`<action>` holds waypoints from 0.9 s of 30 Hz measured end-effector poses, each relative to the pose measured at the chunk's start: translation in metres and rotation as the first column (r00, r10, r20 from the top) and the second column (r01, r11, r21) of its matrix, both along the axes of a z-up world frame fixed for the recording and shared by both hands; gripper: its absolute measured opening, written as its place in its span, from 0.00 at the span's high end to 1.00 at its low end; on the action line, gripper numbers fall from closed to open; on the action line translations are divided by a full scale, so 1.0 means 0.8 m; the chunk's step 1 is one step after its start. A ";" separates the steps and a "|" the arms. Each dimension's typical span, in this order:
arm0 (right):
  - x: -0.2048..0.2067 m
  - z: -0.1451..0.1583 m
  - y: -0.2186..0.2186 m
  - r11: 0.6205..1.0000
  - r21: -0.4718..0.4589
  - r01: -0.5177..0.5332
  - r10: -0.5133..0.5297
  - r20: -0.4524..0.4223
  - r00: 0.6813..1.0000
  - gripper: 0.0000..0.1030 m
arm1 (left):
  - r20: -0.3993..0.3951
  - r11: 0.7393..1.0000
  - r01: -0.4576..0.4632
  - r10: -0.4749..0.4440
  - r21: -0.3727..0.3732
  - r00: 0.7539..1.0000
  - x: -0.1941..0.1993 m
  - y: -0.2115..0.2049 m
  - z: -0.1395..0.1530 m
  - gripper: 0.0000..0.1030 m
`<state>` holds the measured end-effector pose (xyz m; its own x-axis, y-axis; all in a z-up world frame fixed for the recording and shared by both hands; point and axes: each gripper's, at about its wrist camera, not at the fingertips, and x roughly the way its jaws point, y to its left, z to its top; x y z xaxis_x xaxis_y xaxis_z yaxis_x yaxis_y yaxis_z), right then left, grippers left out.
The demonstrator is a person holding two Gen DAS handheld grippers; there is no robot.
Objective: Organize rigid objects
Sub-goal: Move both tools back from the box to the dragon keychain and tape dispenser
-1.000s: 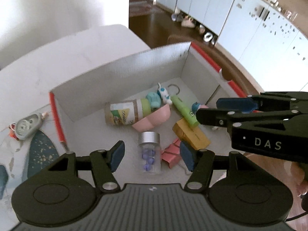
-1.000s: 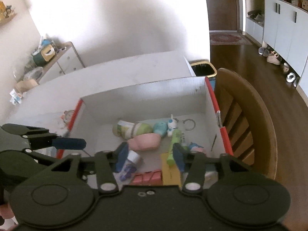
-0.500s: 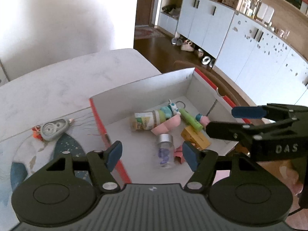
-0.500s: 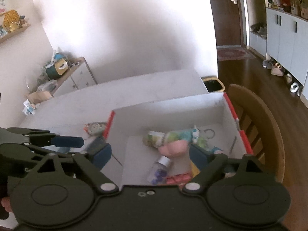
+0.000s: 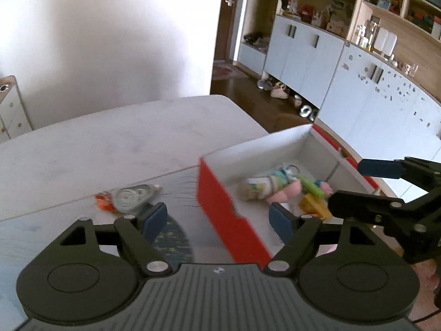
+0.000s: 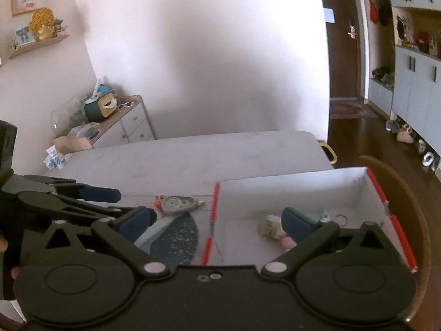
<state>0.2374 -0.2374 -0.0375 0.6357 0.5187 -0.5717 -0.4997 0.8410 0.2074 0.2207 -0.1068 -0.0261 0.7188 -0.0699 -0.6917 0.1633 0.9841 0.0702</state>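
White table (image 6: 193, 154), correction tape (image 5: 132, 197) beside red-edged box (image 5: 226, 215), both grippers' fingers wide, empty.

White box (image 5: 264, 149) with red outer sides, open top, sits on the counter (image 5: 110, 149). Inside, lying in a loose cluster: labelled cylindrical bottle (image 5: 252, 189) on its side, pink bowl (image 5: 286, 193), green tube (image 5: 311, 186), yellow block (image 5: 315, 207) (all blurred). Grey teardrop-shaped tape dispenser (image 6: 177, 205) lies flat outside, near the box's left wall.
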 end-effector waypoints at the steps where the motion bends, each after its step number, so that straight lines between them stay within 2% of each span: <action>1: 0.000 -0.001 0.008 1.000 -0.005 -0.006 0.006 -0.001 1.000 0.01 | 0.005 1.000 -0.004 0.004 -0.001 1.000 -0.001 0.010 0.001 0.21; 15: 0.016 -0.023 0.123 0.999 -0.045 -0.014 0.010 -0.087 0.996 0.01 | 0.032 0.993 -0.114 0.114 0.008 0.993 0.013 0.152 -0.033 0.20; 27: 0.065 -0.053 0.214 0.993 -0.110 0.037 -0.058 -0.195 0.979 0.01 | 0.058 0.995 -0.088 0.085 0.053 0.995 0.062 0.209 -0.091 0.20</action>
